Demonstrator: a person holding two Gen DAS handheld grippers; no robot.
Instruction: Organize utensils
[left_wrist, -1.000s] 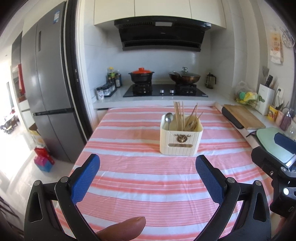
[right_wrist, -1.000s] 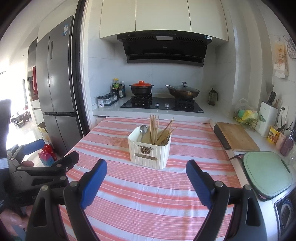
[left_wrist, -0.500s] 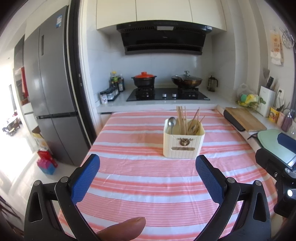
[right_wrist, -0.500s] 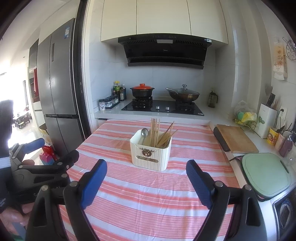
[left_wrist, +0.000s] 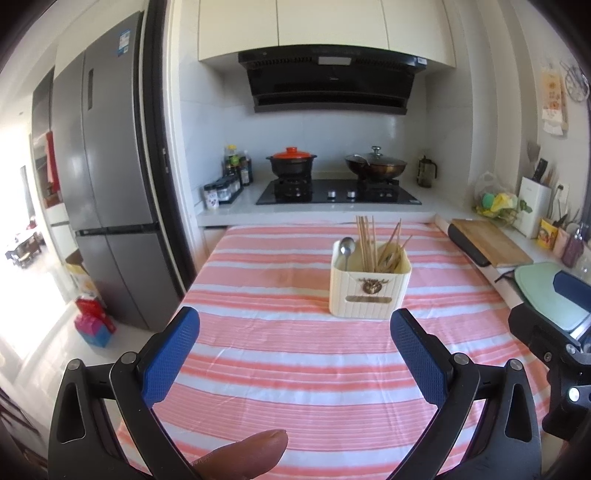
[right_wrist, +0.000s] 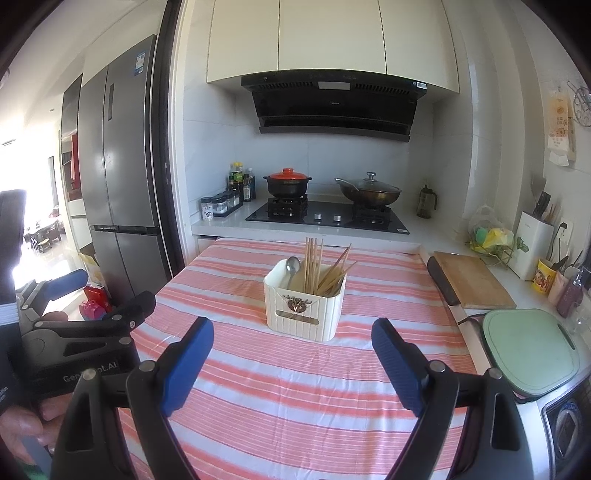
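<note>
Both the left gripper (left_wrist: 295, 339) and the right gripper (right_wrist: 291, 350) are held wide apart and empty at the lower frame, apparently because nothing is left to grasp. The cream ribbed plastic utensil holder (right_wrist: 304, 308) is seen mid-frame on the pink-and-white striped tablecloth (right_wrist: 295, 398), with wooden chopsticks (right_wrist: 314, 264) and a metal spoon (right_wrist: 292, 266) standing upright inside.

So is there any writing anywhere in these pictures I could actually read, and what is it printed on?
"Gen...bot.AI", middle letters unclear: white print on the black body of the left gripper, seen from the right wrist view.
Blue sticker on the tall grey steel fridge: too small to read.
Barcode label on the black range hood: unreadable.
Brass plate on the cream ribbed utensil holder: no legible text.
Yellow printed cup: blurred.
</note>
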